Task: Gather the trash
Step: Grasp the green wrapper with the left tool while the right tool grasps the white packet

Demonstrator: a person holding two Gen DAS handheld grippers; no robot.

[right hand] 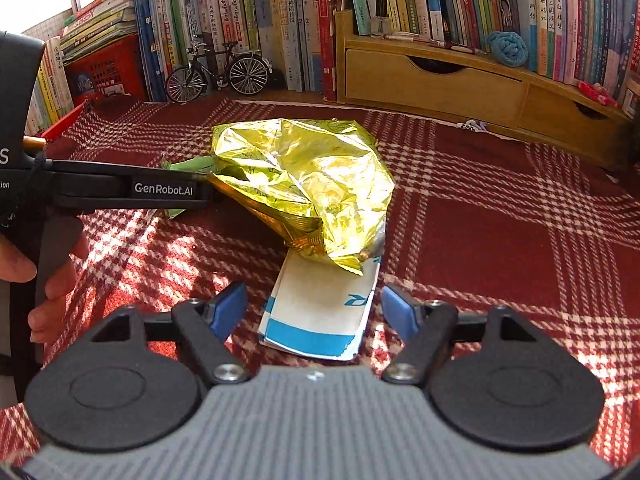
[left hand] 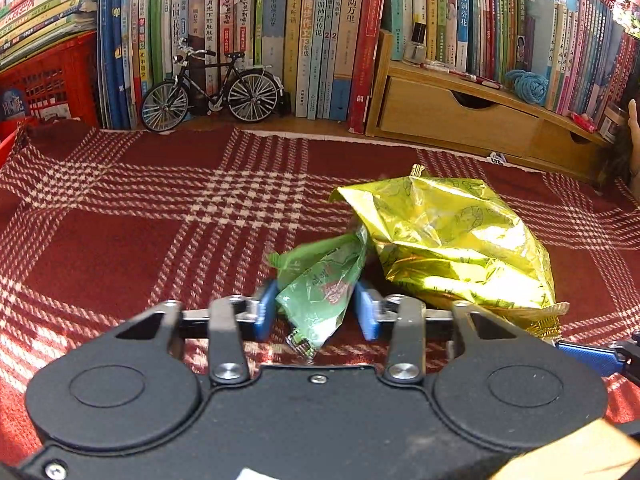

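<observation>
Trash: green wrapper (left hand: 320, 292), gold foil bag (left hand: 452, 240) and white-and-blue flat packet (right hand: 320, 312), all lying close together on the red plaid cloth (left hand: 120, 240) that covers the bench.
Left claw (left hand: 316, 312): clenched on the green wrapper; both blue pads (left hand: 266, 308) press its crumpled sides, and its lower end hangs between them.
Right claw (right hand: 314, 310): released, jaws standing wide, one blue pad (right hand: 232, 308) on each side of the white-and-blue flat packet without touching it.
Green wrapper: just left of the gold foil bag and touching its edge.
White-and-blue flat packet: flat on the cloth, its far end tucked under the gold foil bag.
Gold foil bag: crumpled and puffed, between the two claws.
Hand (right hand: 24, 272): fingers wrapped round the left tool's grip, seen at the left edge of the right wrist view.
Behind: toy bicycle (left hand: 212, 88) standing before a row of upright books (left hand: 280, 20); wooden drawer shelf (left hand: 460, 116) to the right, with a blue ball of yarn (left hand: 528, 86) on top; red crate (left hand: 52, 80) at far left.
</observation>
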